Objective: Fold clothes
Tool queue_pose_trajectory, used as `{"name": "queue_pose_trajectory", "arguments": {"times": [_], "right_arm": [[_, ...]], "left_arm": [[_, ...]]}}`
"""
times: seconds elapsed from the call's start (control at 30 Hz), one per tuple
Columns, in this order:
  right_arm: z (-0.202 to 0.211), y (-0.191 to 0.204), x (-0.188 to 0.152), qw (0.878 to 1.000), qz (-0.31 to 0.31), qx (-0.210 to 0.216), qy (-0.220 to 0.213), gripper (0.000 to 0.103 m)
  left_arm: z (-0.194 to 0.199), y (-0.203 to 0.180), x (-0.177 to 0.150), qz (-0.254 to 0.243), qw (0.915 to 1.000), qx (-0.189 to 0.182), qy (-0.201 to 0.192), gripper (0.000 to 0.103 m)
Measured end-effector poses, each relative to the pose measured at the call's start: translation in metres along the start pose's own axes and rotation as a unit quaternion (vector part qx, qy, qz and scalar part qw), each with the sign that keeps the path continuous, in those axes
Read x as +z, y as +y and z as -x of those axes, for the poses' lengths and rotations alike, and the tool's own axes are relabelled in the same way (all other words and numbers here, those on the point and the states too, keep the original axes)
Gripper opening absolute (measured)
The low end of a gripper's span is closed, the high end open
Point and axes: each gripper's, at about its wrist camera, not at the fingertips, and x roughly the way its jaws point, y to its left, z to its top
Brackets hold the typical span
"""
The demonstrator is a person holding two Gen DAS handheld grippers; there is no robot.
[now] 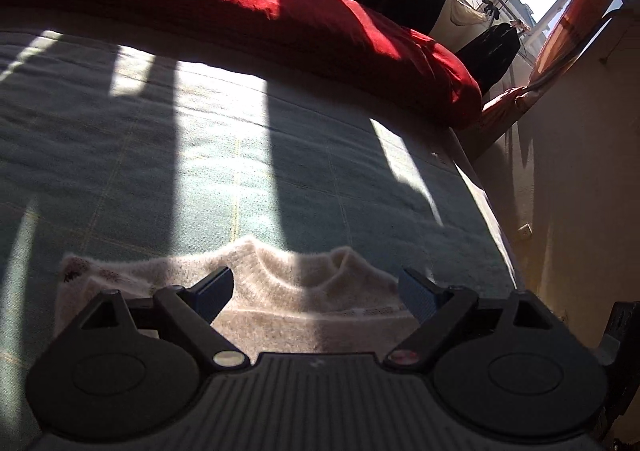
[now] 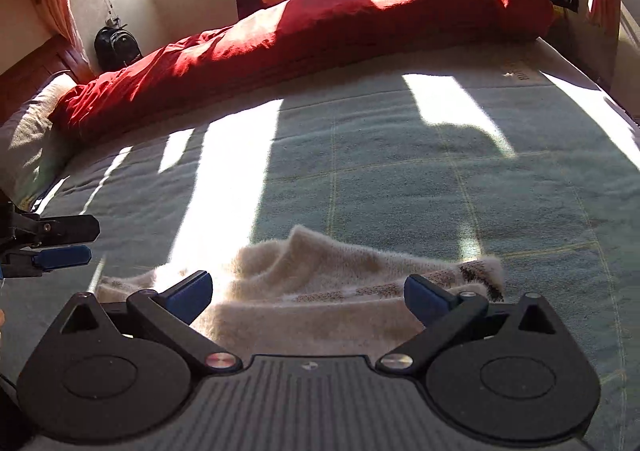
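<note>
Two grippers hang over the bed, and both are spread wide with nothing between their fingers. The left gripper (image 1: 316,293) and the right gripper (image 2: 308,293) each point down at a fuzzy cream sweater (image 2: 320,291) with a dark pattern on one end. The sweater lies on the green blanket (image 2: 400,171), close to the near edge of the bed. It looks partly folded, with a flat layer on top and the neck hole showing behind it. A big red duvet (image 2: 320,35) is bunched up far back, well away from the sweater.

I think the next fold is about to start. To do it well, each gripper should come down on a corner or edge of the sweater, one on each side, and pinch only the layers that need to move. Then both should lift together and lay the cloth over evenly, so the edges line up. The blanket underneath should not get pinched too.
</note>
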Motion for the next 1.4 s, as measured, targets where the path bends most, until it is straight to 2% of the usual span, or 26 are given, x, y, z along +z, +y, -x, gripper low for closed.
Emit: {"name": "queue_pose_trajectory", "arguments": {"times": [0.1,0.27,0.43,0.57,0.63,0.77,0.97,1.1,1.23,1.33,1.4], "right_arm": [[0.021,0.004,-0.03,1.0,0.001,0.0,0.013,0.103],[0.047,-0.003,-0.083,0.999,-0.03,0.006,0.033,0.103],[0.052,-0.017,-0.125,0.995,-0.087,0.029,0.046,0.103],[0.053,-0.024,-0.148,0.99,-0.119,0.058,0.052,0.103],[0.051,-0.027,-0.155,0.989,-0.127,0.053,0.052,0.103],[0.05,-0.035,-0.167,0.987,-0.147,0.045,0.045,0.103],[0.052,-0.032,-0.172,0.988,-0.147,0.042,0.025,0.103],[0.058,-0.025,-0.177,0.989,-0.139,0.04,0.009,0.103],[0.059,-0.022,-0.186,0.991,-0.131,0.024,0.0,0.103],[0.056,-0.018,-0.189,0.993,-0.119,0.017,-0.005,0.103],[0.056,-0.015,-0.19,0.994,-0.111,0.015,-0.007,0.103]], "left_arm": [[0.023,-0.004,-0.025,0.006,1.0,0.0,0.006,0.091],[0.042,0.014,-0.075,0.058,0.9981,0.01,0.017,0.091],[0.033,0.042,-0.125,0.1,0.9916,0.056,0.06,0.091],[0.037,0.063,-0.153,0.126,0.9866,0.082,0.063,0.091],[0.04,0.074,-0.163,0.135,0.9847,0.093,0.058,0.091],[0.048,0.08,-0.171,0.14,0.9848,0.094,0.042,0.091],[0.048,0.067,-0.168,0.095,0.9903,0.097,0.031,0.091],[0.045,0.076,-0.174,0.104,0.9882,0.11,0.021,0.091],[0.059,0.082,-0.176,0.124,0.9869,0.103,0.002,0.091],[0.069,0.072,-0.168,0.11,0.9892,0.095,-0.022,0.091],[0.065,0.07,-0.163,0.1,0.9892,0.105,-0.022,0.091]]}}
